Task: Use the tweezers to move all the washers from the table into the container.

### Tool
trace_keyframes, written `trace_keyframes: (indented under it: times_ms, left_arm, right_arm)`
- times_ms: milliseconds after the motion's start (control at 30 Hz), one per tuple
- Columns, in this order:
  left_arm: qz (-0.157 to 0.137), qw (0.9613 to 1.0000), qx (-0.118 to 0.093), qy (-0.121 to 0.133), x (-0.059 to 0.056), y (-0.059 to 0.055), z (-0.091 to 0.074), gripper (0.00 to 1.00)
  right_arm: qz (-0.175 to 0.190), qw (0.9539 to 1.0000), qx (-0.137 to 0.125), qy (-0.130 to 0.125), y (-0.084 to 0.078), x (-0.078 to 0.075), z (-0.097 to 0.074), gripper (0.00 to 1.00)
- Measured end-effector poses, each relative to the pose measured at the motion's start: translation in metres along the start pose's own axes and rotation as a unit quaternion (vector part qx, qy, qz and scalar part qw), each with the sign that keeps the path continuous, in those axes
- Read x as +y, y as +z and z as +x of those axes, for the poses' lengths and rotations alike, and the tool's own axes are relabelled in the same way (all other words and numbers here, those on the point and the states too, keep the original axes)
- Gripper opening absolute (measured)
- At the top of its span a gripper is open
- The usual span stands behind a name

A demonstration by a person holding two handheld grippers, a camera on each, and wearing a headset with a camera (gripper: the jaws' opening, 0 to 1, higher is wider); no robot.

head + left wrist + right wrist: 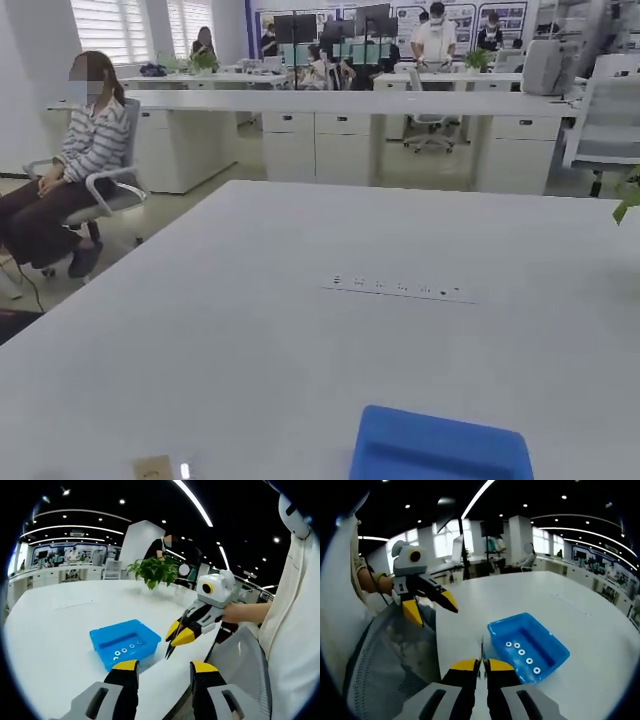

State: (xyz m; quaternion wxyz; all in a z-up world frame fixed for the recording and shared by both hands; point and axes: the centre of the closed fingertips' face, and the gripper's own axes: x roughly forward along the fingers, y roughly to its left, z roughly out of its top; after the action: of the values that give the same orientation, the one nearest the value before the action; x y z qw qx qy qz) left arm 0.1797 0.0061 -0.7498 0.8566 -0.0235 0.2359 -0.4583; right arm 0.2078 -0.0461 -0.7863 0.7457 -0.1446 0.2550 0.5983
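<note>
Head view looks across a white table (300, 330) in an open office, the blue container (440, 450) cut off at the bottom edge. Five washers (522, 652) lie inside it; the right gripper (482, 664) pinches thin, hard-to-see tweezers (482, 649), while the left gripper (164, 667) gapes wide, holding nothing.

Colour key. The worktop (300, 330) is plain white to pale grey, without pattern. The container (440, 445) is a saturated blue throughout, and the washers (521, 652) lying in it read white with dark centres. The left gripper (164, 666) and the right gripper (481, 666) share one scheme: black fingers (125, 672) capped in yellow, on grey bases. The tweezers (482, 649) are a dark metallic grey. The chair (390, 655) is grey mesh and the plant (155, 572) is green. The seated person's top (95, 140) is striped grey and white, above dark trousers (40, 215).
</note>
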Motion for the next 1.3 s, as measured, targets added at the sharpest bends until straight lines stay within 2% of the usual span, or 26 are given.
trace_keyframes:
  times_ms: [200,267,333,400,433,667,833,933,1033,1200,1300]
  left_arm:
    - [0.02,0.9988,0.013,-0.042,-0.02,0.009,0.015,0.24]
    - [0.031,0.9974,0.027,-0.06,-0.027,0.011,0.021,0.19]
    - [0.062,0.9946,0.037,-0.075,-0.033,0.013,0.028,0.14]
    - [0.071,0.9928,0.043,-0.086,-0.04,0.015,0.033,0.11]
    - [0.082,0.9901,0.051,-0.102,-0.045,0.015,0.037,0.1]
    - [0.115,0.9808,0.074,-0.139,-0.062,0.015,0.053,0.09]
    - [0.134,0.9753,0.082,-0.155,-0.069,0.015,0.057,0.08]
    - [0.15,0.9715,0.09,-0.16,-0.071,0.014,0.058,0.07]
    - [0.152,0.9711,0.091,-0.159,-0.071,0.014,0.058,0.05]
    - [0.172,0.9678,0.098,-0.155,-0.069,0.012,0.058,0.0]
    - [0.174,0.9676,0.101,-0.153,-0.067,0.012,0.057,0.0]
  right_arm:
    - [-0.048,0.9974,0.049,0.019,-0.019,0.017,-0.006,0.03]
    - [-0.048,0.9967,0.059,0.03,-0.023,0.023,-0.007,0.03]
    - [-0.054,0.9958,0.065,0.034,-0.027,0.028,-0.007,0.03]
    - [-0.058,0.9948,0.074,0.039,-0.031,0.03,-0.008,0.03]
    - [-0.065,0.9941,0.079,0.038,-0.033,0.031,-0.008,0.03]
    - [-0.09,0.9905,0.095,0.044,-0.035,0.036,-0.01,0.03]
    - [-0.104,0.9881,0.102,0.049,-0.035,0.04,-0.009,0.03]
    - [-0.12,0.9845,0.117,0.052,-0.038,0.04,-0.007,0.03]
    - [-0.131,0.9816,0.127,0.057,-0.04,0.04,-0.005,0.03]
    - [-0.145,0.9786,0.132,0.061,-0.038,0.04,-0.003,0.03]
    - [-0.16,0.9746,0.144,0.063,-0.04,0.039,-0.002,0.03]
